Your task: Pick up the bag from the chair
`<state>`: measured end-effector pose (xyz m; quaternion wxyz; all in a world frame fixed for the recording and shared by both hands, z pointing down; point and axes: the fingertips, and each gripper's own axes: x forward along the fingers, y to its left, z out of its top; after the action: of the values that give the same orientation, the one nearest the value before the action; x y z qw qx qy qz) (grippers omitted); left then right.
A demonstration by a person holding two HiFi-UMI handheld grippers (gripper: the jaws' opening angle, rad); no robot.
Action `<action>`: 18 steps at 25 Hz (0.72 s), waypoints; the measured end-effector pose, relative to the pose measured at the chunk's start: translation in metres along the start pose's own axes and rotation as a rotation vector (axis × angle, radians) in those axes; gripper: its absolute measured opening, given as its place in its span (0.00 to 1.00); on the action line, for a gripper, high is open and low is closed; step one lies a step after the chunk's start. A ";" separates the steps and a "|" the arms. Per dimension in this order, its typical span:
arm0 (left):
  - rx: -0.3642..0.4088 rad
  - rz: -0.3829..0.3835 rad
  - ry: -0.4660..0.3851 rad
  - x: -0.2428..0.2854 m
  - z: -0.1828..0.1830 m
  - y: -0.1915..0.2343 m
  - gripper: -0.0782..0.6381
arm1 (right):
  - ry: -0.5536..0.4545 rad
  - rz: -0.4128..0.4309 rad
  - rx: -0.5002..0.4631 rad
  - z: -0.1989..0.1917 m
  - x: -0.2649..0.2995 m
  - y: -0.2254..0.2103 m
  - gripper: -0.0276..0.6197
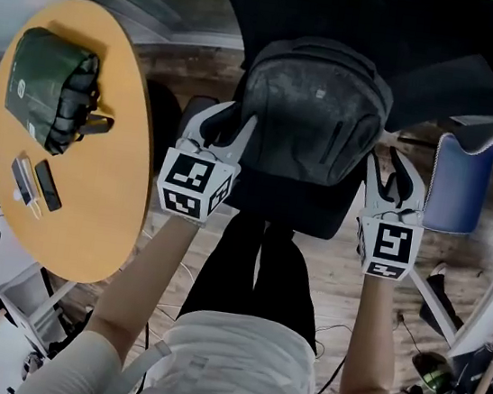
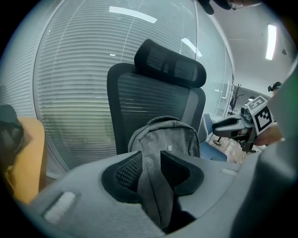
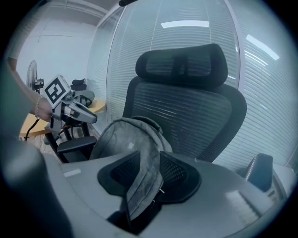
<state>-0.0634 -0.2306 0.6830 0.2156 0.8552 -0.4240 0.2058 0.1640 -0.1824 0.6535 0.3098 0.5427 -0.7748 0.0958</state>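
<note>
Obs., head view: the grey fabric backpack [image 1: 318,111] stood upright over the seat of the black mesh office chair [image 1: 291,202], directly in front of the backrest. Its front pocket faced the person. (The bag's base was hidden behind the jaws in both gripper views, so contact with the seat could not be confirmed.)

The left gripper [image 1: 228,121] was against the backpack's lower left edge. The right gripper [image 1: 384,161] was just beside its lower right edge. Both marker cubes faced the camera.

Left gripper view: the jaws were drawn in to a narrow gap. That gap was filled by a grey woven strap [image 2: 156,186], pinched between the dark pads and running up to the backpack. The headrest of the chair rose behind the backpack, and the right gripper showed off to the side.

Right gripper view: same condition. The jaws were nearly together and clamped on a second grey strap [image 3: 142,181], which led up to the backpack's rounded top.

Surroundings: a round wooden table [image 1: 98,216] stood at the person's left. It carried a dark green folded bag [image 1: 48,86] and two small flat dark devices [image 1: 48,184] lying side by side. A blue upholstered chair [image 1: 461,190] stood at the right. A glass partition with horizontal blinds [image 2: 70,93] ran behind the office chair.
</note>
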 end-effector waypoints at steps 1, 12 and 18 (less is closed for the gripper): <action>-0.004 0.002 0.009 0.003 -0.004 0.003 0.29 | 0.007 0.001 0.002 -0.004 0.003 -0.001 0.25; 0.014 0.023 0.054 0.036 -0.037 0.020 0.36 | 0.056 0.004 0.023 -0.043 0.036 -0.002 0.29; 0.011 0.019 0.082 0.052 -0.047 0.024 0.41 | 0.072 -0.014 0.083 -0.063 0.052 -0.012 0.32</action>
<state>-0.0616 -0.2513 0.7537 0.2263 0.8432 -0.4217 0.2450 0.1872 -0.1974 0.7310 0.3153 0.5570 -0.7545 0.1453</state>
